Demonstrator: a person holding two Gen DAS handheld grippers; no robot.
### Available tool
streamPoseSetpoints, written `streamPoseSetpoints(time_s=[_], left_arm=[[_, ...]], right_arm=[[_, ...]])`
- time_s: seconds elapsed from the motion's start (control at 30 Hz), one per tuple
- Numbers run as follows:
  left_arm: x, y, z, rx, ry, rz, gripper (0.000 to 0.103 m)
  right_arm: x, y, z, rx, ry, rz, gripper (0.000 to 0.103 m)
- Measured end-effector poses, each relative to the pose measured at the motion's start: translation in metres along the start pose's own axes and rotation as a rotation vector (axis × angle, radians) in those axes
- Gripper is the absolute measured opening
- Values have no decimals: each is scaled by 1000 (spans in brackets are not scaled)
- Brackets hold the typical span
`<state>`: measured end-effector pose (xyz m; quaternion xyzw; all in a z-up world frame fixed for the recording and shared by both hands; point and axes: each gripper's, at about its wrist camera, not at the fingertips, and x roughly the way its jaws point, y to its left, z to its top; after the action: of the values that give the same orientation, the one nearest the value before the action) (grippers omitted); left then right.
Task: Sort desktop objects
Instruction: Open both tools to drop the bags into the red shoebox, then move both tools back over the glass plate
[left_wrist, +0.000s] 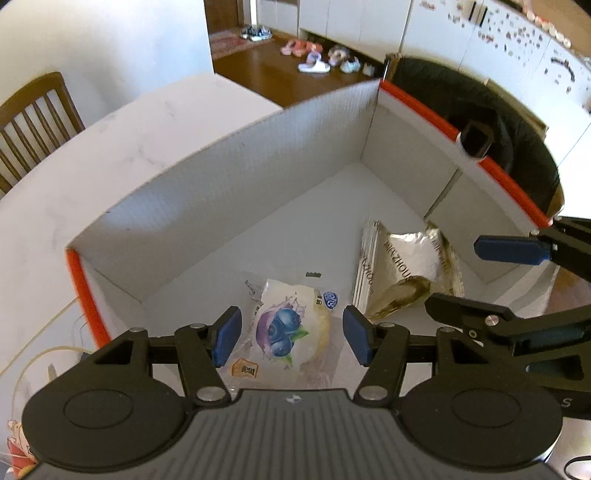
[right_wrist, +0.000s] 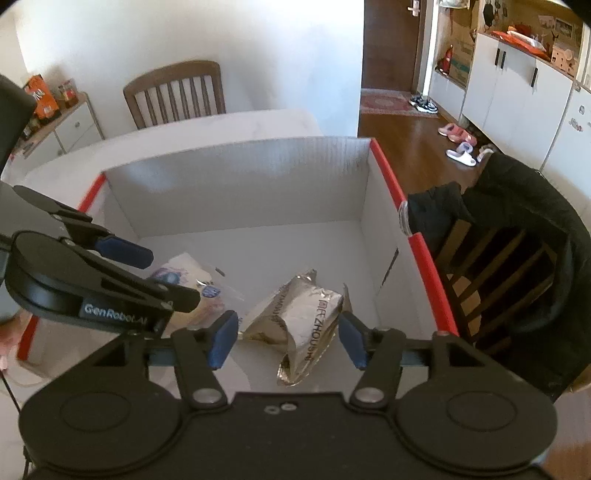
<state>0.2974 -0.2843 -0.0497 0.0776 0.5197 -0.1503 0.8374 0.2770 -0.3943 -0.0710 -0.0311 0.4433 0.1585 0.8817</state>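
Left gripper (left_wrist: 291, 338), seen from its own wrist camera, hangs above a white cardboard box (left_wrist: 229, 162) with orange-red edges, its blue-padded fingers spread wide and holding nothing. Between and below the fingers, on the box floor near the closest wall, lies a clear-wrapped pastry with a blueberry picture (left_wrist: 284, 332). Deeper in the box and to that pastry's right lies a crumpled silver foil packet (left_wrist: 402, 269). The right gripper (left_wrist: 517, 288) reaches in from the right edge, over the box's right wall, its fingers apart. The box stands on a pale tabletop (left_wrist: 122, 147).

Right gripper (right_wrist: 288, 339), from its own camera, also hovers over the box (right_wrist: 236, 177), fingers wide and empty. The foil packet (right_wrist: 303, 325) lies on the box floor between them. The blueberry pastry (right_wrist: 184, 273) lies left of the packet, partly hidden by the left gripper (right_wrist: 147, 273), which enters from the left.
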Motion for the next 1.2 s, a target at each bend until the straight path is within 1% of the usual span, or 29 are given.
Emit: streamPoseSetpoints(time_s=[0.07, 0.17, 0.23, 0.27, 0.33, 0.5, 0.67, 0.77, 0.8, 0.87, 1.03, 1.2], left_arm=[[-7, 5, -1, -11, -29, -10, 59], [-15, 12, 6, -29, -75, -24, 59], [-26, 12, -1, -34, -106, -28, 59], [-20, 9, -2, -36, -121, -27, 59], [-28, 13, -6, -48, -156, -22, 59], [-58, 18, -23, -85, -231, -25, 59], [-79, 23, -41, -101, -296, 8, 59], [-93, 29, -53, -105, -330, 15, 59], [-97, 31, -57, -109, -338, 20, 59], [-103, 36, -65, -118, -350, 17, 64], [-116, 54, -89, -141, -369, 7, 64], [-127, 77, -114, -157, -381, -7, 73]], right_arm=[[-7, 0, 0, -3, -17, 9, 65], [-17, 3, 0, -15, -39, 19, 65], [-24, 4, 0, -21, -51, 29, 66], [-27, 4, 0, -24, -58, 37, 67], [-33, 5, -1, -25, -76, 49, 71], [-47, 9, -1, -32, -115, 75, 76], [-57, 19, -2, -31, -135, 112, 78], [-64, 27, -4, -31, -154, 121, 83], [-67, 30, -5, -34, -163, 123, 85], [-72, 36, -8, -41, -173, 124, 86], [-81, 59, -15, -59, -195, 123, 90], [-86, 92, -23, -93, -218, 118, 93]])
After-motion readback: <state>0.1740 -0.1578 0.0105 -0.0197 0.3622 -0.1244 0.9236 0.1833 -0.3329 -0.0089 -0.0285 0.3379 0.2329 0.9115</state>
